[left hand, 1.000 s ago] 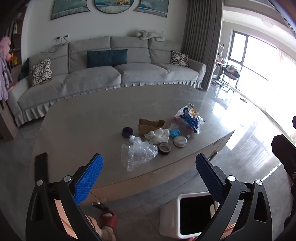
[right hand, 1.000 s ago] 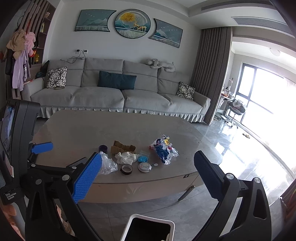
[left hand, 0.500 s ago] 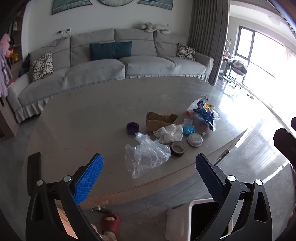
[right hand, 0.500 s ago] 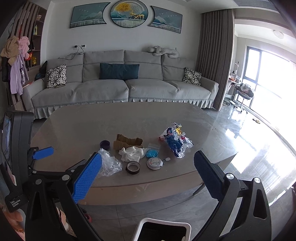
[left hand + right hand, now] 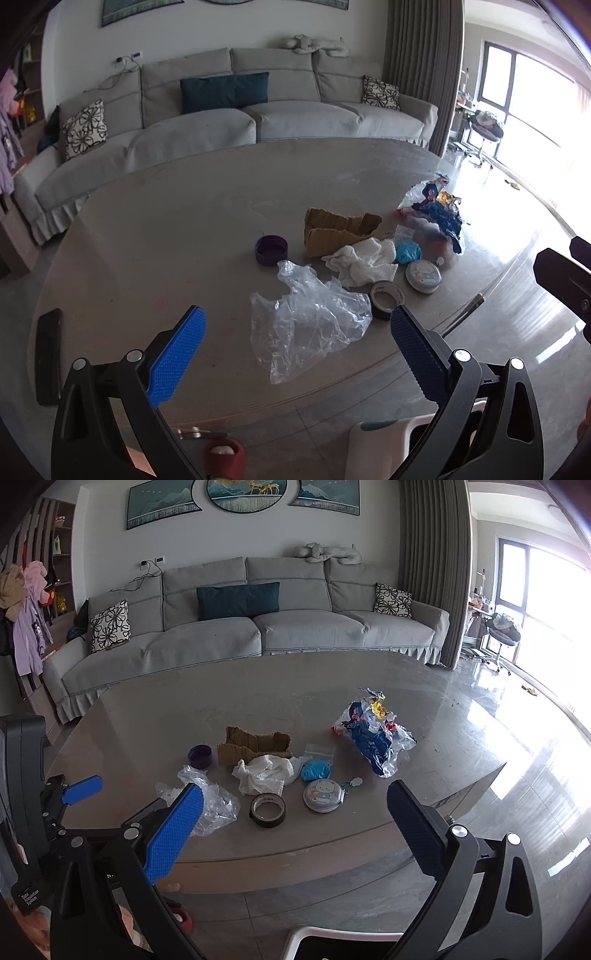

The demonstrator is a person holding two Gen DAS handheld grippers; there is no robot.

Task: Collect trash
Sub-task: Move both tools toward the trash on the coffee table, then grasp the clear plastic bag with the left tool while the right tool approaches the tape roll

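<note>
— Two blue-padded fingers of the left gripper (image 5: 295,354) stand spread wide in the left wrist view, with nothing between them. What lies ahead of them?

— Just past the pads, a crumpled clear plastic bag (image 5: 310,321) sits near the front edge of the grey oval coffee table (image 5: 166,229). Beyond it lie a dark roll of tape (image 5: 386,297), a white crumpled tissue (image 5: 364,260), a torn brown cardboard piece (image 5: 340,230), a purple round cap (image 5: 271,250), a round tin with a cartoon face (image 5: 423,276) and a blue-and-clear snack wrapper (image 5: 436,210). A white trash bin (image 5: 384,443) stands on the floor below the table's edge.

— And the right wrist view?

— The right gripper (image 5: 295,830) is likewise released, its pads far apart and gripping nothing. The same litter is clustered mid-table: the tape (image 5: 267,809) beside the tin (image 5: 323,795), the tissue (image 5: 266,773) touching the cardboard (image 5: 255,744), the wrapper (image 5: 373,734) off to the right. The bag (image 5: 207,801) lies partly behind the left pad, and the bin's rim (image 5: 343,932) shows at the bottom. The left gripper (image 5: 79,786) appears at the left margin.
</note>
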